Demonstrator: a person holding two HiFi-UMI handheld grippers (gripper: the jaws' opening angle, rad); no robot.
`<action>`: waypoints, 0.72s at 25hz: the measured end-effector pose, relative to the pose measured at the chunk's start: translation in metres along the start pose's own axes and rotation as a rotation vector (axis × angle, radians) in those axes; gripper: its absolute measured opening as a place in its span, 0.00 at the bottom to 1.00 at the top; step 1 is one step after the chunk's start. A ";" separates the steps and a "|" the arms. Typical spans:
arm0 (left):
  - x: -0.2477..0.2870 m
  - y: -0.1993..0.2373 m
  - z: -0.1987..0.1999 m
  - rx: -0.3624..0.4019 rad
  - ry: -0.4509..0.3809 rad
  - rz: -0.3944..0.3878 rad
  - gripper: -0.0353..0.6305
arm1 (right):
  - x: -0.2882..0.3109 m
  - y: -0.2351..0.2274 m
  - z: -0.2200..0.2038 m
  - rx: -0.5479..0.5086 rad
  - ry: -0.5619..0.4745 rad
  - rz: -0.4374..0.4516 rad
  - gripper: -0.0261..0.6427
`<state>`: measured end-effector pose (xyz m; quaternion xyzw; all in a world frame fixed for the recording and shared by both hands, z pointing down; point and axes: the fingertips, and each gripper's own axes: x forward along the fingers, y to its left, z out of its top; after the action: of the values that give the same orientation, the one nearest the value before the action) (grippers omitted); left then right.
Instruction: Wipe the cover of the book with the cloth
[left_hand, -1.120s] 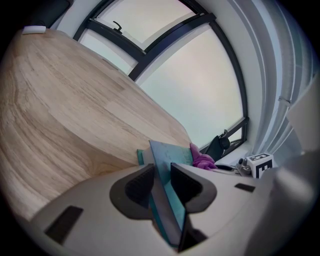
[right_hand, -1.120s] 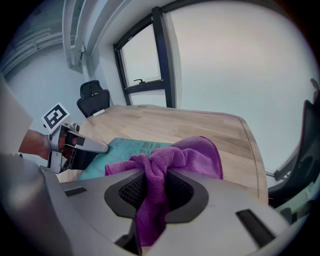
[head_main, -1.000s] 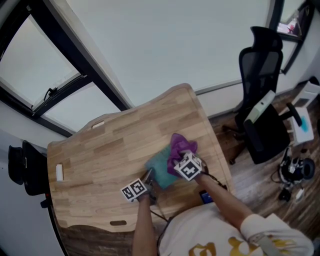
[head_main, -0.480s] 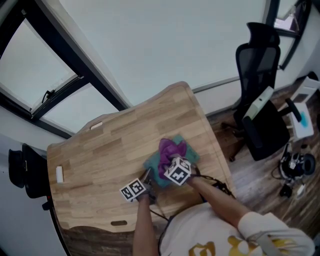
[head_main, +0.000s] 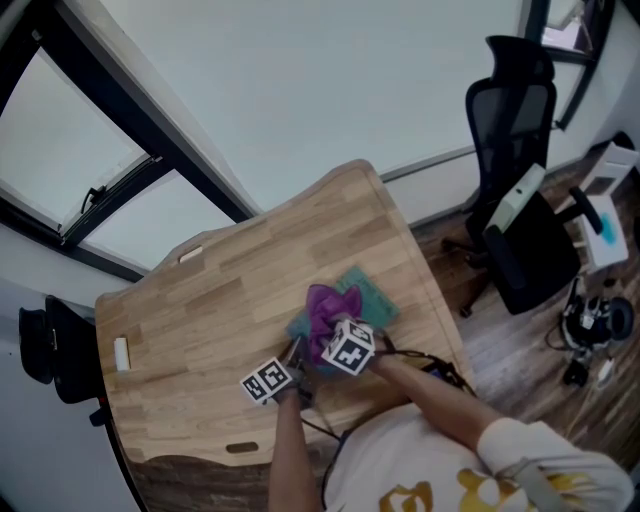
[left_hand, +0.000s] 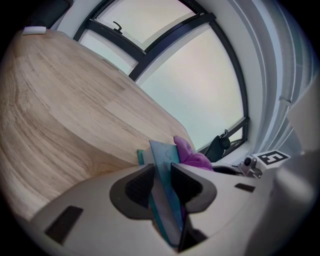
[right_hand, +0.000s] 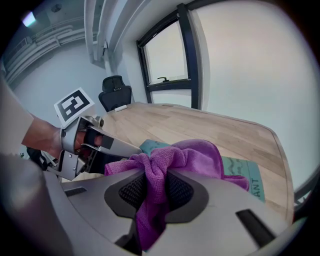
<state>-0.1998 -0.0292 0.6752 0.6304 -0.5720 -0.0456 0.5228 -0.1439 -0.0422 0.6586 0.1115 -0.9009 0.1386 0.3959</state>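
A teal book (head_main: 362, 292) lies flat on the wooden table (head_main: 220, 290), near its front right part. My left gripper (head_main: 297, 352) is shut on the book's near left corner; in the left gripper view the book (left_hand: 165, 170) stands pinched between the jaws. My right gripper (head_main: 322, 340) is shut on a purple cloth (head_main: 322, 310), which rests on the book's cover. In the right gripper view the cloth (right_hand: 185, 157) bunches out of the jaws over the book (right_hand: 247, 175), and the left gripper (right_hand: 107, 145) shows at the left.
A small white block (head_main: 121, 353) lies near the table's left edge, and a white tab (head_main: 190, 254) at its far edge. A black office chair (head_main: 510, 130) stands on the floor to the right, beside white equipment (head_main: 605, 235). Windows run behind the table.
My right gripper has dragged the purple cloth leftward across the book's cover, uncovering its right part. The left gripper has kept still on the book's corner.
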 end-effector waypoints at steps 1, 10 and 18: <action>0.000 0.000 0.000 -0.001 0.001 0.000 0.22 | 0.001 0.004 0.000 -0.005 0.005 0.011 0.15; 0.000 0.001 0.000 -0.002 0.002 0.000 0.22 | 0.007 0.023 0.006 -0.060 0.009 0.052 0.15; 0.000 -0.001 0.000 0.000 0.001 -0.001 0.22 | 0.008 0.023 0.002 -0.057 0.017 0.056 0.15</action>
<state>-0.1998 -0.0291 0.6744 0.6307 -0.5714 -0.0453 0.5231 -0.1578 -0.0224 0.6598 0.0736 -0.9039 0.1250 0.4025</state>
